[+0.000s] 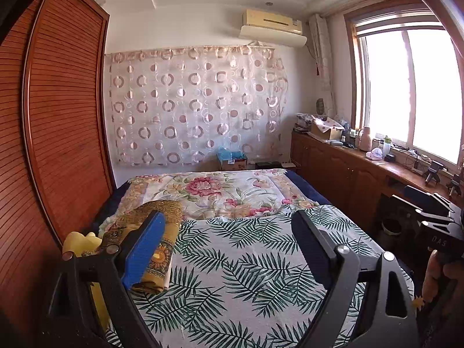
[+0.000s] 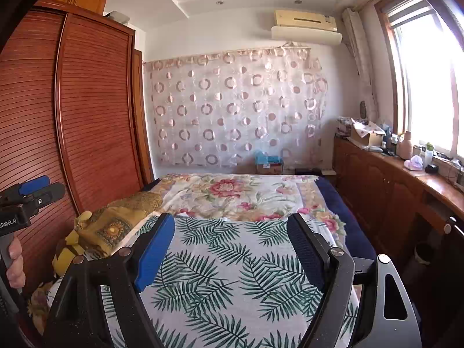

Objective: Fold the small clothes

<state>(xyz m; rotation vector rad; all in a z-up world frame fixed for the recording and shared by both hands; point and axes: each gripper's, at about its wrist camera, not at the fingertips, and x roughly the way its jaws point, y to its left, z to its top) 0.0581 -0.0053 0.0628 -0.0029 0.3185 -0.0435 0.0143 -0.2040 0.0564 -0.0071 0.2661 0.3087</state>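
Observation:
A folded golden-brown patterned cloth (image 1: 162, 249) (image 2: 116, 226) lies at the left edge of the bed, with a yellow garment (image 1: 78, 240) (image 2: 66, 249) beside it against the wardrobe. A palm-leaf sheet (image 1: 246, 261) (image 2: 220, 261) covers the near part of the bed. My left gripper (image 1: 229, 217) hovers open above the sheet, its blue pad in front of the golden cloth, nothing between its fingers. My right gripper (image 2: 230, 220) also stands open over the sheet, holding nothing. Each gripper shows at the other view's edge, the left (image 2: 53, 187) and the right (image 1: 411, 200), each held by a hand.
A floral blanket (image 1: 217, 188) covers the far half of the bed. A louvred wooden wardrobe (image 1: 58, 116) stands close along the left. At the right, a wooden cabinet (image 1: 348, 168) under the window carries bottles and boxes. A cardboard box (image 1: 232, 159) sits beyond the bed, a bin (image 1: 391, 229) on the floor.

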